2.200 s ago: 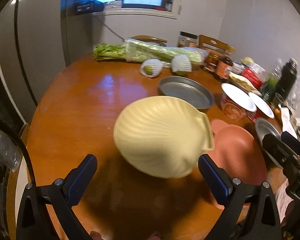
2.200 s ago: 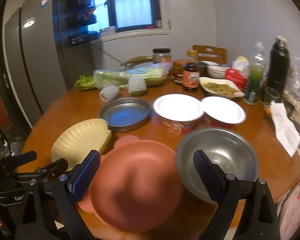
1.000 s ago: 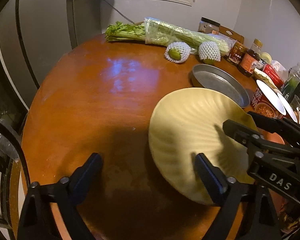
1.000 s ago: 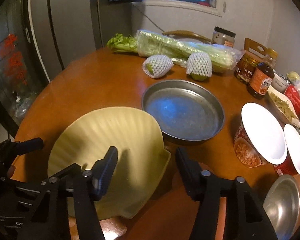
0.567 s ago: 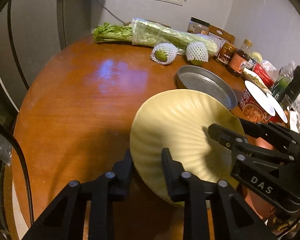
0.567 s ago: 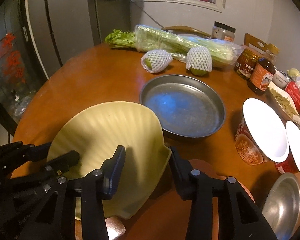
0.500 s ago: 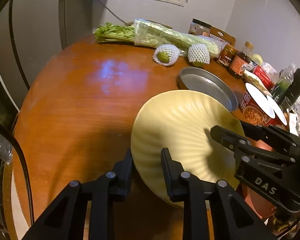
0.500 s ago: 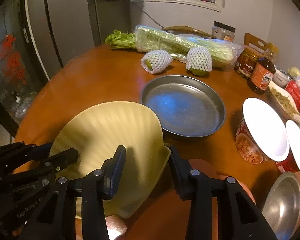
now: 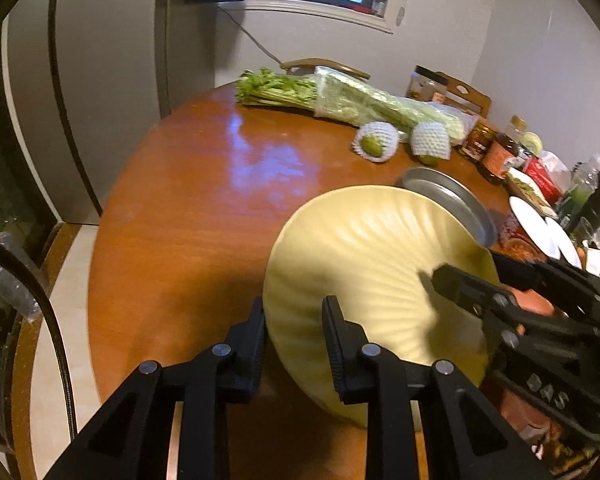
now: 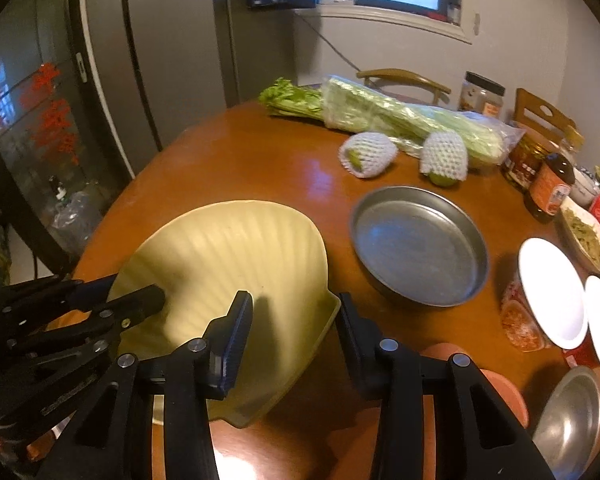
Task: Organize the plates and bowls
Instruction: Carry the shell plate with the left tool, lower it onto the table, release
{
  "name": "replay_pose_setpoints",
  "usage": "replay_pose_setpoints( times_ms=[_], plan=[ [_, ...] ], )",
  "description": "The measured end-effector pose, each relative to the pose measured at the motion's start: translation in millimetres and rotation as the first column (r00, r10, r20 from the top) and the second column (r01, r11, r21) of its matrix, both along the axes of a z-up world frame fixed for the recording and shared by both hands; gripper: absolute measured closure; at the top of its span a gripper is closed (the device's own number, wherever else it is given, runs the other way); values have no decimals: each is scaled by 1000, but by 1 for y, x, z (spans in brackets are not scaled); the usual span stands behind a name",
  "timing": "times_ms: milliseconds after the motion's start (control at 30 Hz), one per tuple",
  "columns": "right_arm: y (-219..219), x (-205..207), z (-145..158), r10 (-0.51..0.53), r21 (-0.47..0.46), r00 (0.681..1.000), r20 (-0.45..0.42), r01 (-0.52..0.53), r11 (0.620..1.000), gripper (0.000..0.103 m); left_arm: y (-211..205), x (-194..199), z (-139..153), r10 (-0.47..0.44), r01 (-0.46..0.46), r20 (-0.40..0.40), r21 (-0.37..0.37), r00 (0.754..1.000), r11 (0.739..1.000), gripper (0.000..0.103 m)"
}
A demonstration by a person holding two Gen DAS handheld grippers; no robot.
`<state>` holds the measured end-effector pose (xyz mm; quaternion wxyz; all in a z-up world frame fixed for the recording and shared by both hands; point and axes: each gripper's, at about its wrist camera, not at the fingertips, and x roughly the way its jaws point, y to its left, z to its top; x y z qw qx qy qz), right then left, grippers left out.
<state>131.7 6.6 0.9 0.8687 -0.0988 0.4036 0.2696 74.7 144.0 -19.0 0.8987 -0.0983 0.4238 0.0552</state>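
A pale yellow shell-shaped plate [image 9: 372, 272] [image 10: 236, 264] is lifted and tilted above the round wooden table [image 9: 188, 208]. My left gripper [image 9: 294, 328] is shut on the plate's left rim. My right gripper [image 10: 294, 328] is shut on the plate's right rim. Each gripper shows in the other's view, the right one [image 9: 500, 304] and the left one [image 10: 100, 304]. A pink plate [image 10: 500, 376] lies below, mostly hidden. A flat steel pan [image 10: 418, 244] sits to the right. A steel bowl [image 10: 572, 412] is at the bottom right edge.
Celery in plastic [image 10: 380, 116] and two net-wrapped fruits [image 10: 366, 154] lie at the table's far side. Two lidded noodle cups [image 10: 548, 292], jars and sauce bottles [image 10: 548, 188] crowd the right edge. A fridge [image 10: 160, 48] and chairs [image 10: 404, 78] stand behind.
Both grippers moved in from wide open and closed on the yellow plate's opposite rims. The plate has since lifted and tilted up off the pink plate.
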Motion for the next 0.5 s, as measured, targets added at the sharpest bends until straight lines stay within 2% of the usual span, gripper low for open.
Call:
replay_pose_setpoints(
  times_ms=[333, 500],
  plan=[
    [4, -7, -21, -23, 8, 997, -69, 24, 1000, 59, 7, 27, -12, -9, 10, -26, 43, 1000, 999, 75],
    [0, -13, -26, -31, 12, 997, -74, 32, 999, 58, 7, 36, -20, -5, 6, -32, 31, 999, 999, 75]
  ],
)
